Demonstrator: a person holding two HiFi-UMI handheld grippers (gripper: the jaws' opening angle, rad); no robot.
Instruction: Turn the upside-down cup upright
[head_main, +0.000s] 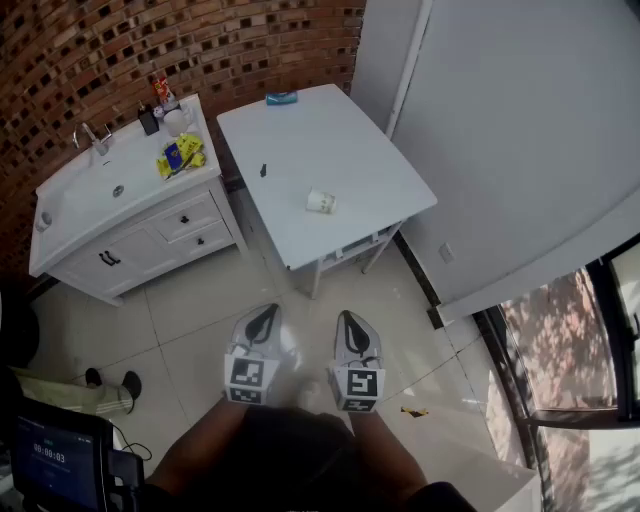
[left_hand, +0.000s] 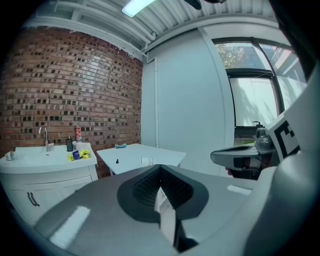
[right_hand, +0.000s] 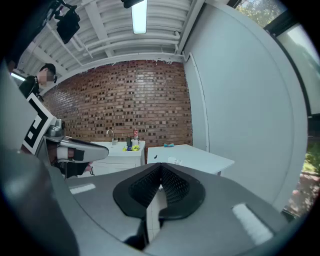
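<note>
A person stands on the tiled floor (head_main: 190, 330) a few steps short of a white bench (head_main: 340, 150), with both handheld tools drawn in close to the body. The paper cup (head_main: 320, 201) to be righted sits on the bench top towards its near right side, well apart from both tools. At this range it is too small to tell which way its rim faces.

The left gripper (head_main: 262, 318) and the right gripper (head_main: 352, 325) hang side by side above the floor, tips angled slightly down towards the bench. Each has its jaws pressed together with nothing between them, a carrying posture that suits an approach rather than a grasp. Both gripper views look past their closed tips to the bench and the cup beyond, which suggests the person is lining up on the target before stepping in.

A small dark object (head_main: 263, 170) lies further back on the bench, and a blue item (head_main: 281, 97) rests at its far end; neither is near the cup. To the left, against the brick wall (head_main: 200, 40), a washstand (head_main: 70, 200) carries yellow packets (head_main: 180, 155) and bottles. The task appears not yet begun: the jaws must part before either tool can take the cup.
</note>
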